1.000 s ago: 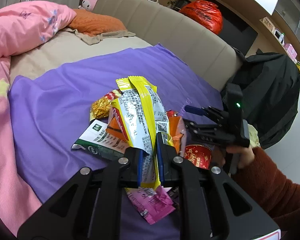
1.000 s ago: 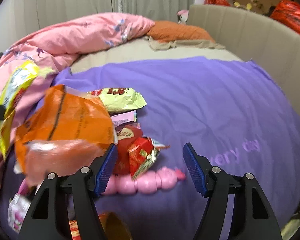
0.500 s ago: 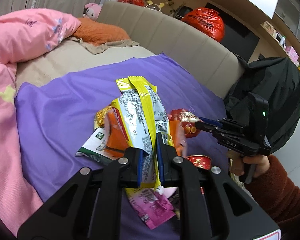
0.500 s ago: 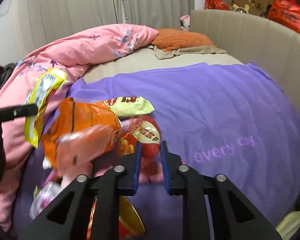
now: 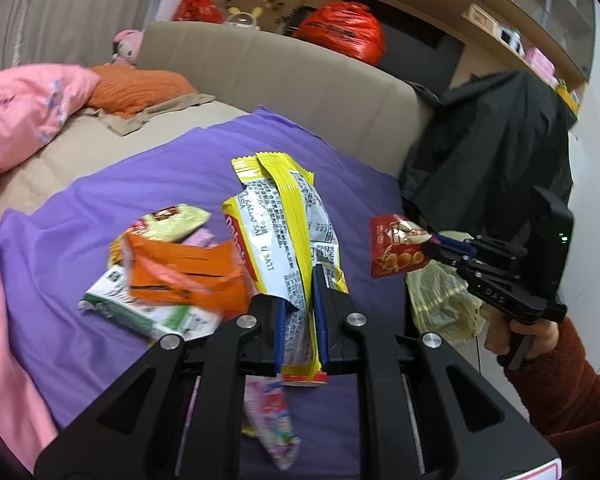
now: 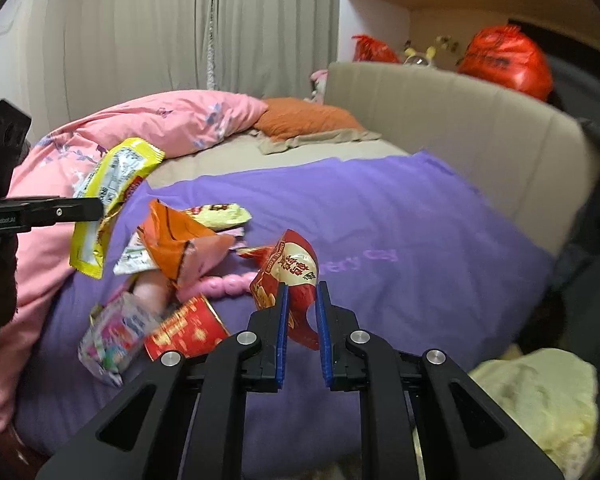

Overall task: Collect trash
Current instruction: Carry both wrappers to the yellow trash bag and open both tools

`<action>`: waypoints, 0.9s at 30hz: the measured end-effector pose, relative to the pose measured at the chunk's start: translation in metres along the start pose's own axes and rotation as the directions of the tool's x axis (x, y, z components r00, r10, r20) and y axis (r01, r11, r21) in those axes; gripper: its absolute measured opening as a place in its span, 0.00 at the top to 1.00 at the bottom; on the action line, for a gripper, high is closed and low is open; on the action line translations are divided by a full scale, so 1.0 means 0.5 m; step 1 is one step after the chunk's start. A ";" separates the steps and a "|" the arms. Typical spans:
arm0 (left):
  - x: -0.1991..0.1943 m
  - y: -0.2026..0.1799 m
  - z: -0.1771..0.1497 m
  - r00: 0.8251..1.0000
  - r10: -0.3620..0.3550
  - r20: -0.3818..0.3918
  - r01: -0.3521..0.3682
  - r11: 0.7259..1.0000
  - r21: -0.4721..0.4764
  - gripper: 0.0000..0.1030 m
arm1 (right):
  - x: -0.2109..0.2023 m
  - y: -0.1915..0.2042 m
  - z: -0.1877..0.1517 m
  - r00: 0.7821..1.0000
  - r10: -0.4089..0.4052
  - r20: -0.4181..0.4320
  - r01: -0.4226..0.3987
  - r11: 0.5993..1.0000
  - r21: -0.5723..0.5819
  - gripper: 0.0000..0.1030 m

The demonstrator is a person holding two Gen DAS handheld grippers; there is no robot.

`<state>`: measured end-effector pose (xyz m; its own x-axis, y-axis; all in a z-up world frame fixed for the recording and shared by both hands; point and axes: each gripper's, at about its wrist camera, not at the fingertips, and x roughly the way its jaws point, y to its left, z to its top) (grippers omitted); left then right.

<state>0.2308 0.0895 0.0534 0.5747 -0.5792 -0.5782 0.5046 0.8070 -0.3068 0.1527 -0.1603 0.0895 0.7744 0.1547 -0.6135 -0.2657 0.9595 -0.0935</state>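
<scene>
- Since a second ago: right gripper (image 6: pixel 302 320), then wide open over the pile, jaws now closing on red snack packet (image 6: pixel 294 280), lifted.
- Left gripper (image 5: pixel 298 320) clamped on yellow wrapper (image 5: pixel 284 236), long axis upright, frame centre.
- Yellowish trash bag (image 6: pixel 540 396) lower right, nearer right gripper; remaining wrappers on purple blanket (image 6: pixel 400 240), centre left.

Print on the purple blanket (image 6: pixel 380 216) was smeared beyond reading. The pink wrapper (image 5: pixel 274 420) blurred beneath the left gripper's arms; the pale yellow bag (image 6: pixel 540 396) ran off the lower right edge.
</scene>
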 end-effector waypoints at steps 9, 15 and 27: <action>0.065 -0.191 0.033 0.999 -0.042 -0.010 0.043 0.991 0.129 0.89 | -0.149 -0.123 -0.052 0.989 -0.116 0.087 0.109 0.991 0.079 0.86; 0.160 -0.333 0.060 0.989 -0.144 -0.006 0.144 0.979 0.143 0.89 | -0.262 -0.245 -0.104 0.962 -0.244 0.122 0.226 0.963 0.144 0.86; 0.416 -0.665 0.062 0.887 -0.393 -0.240 0.449 0.855 0.258 0.89 | -0.409 -0.476 -0.242 0.868 -0.495 0.040 0.462 0.835 0.298 0.86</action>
<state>0.2024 -0.3029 0.0589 0.1568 -0.8038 -0.5739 0.8560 0.4004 -0.3270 -0.0119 -0.4487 0.1422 0.8269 -0.3307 -0.4549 0.3068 0.9431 -0.1280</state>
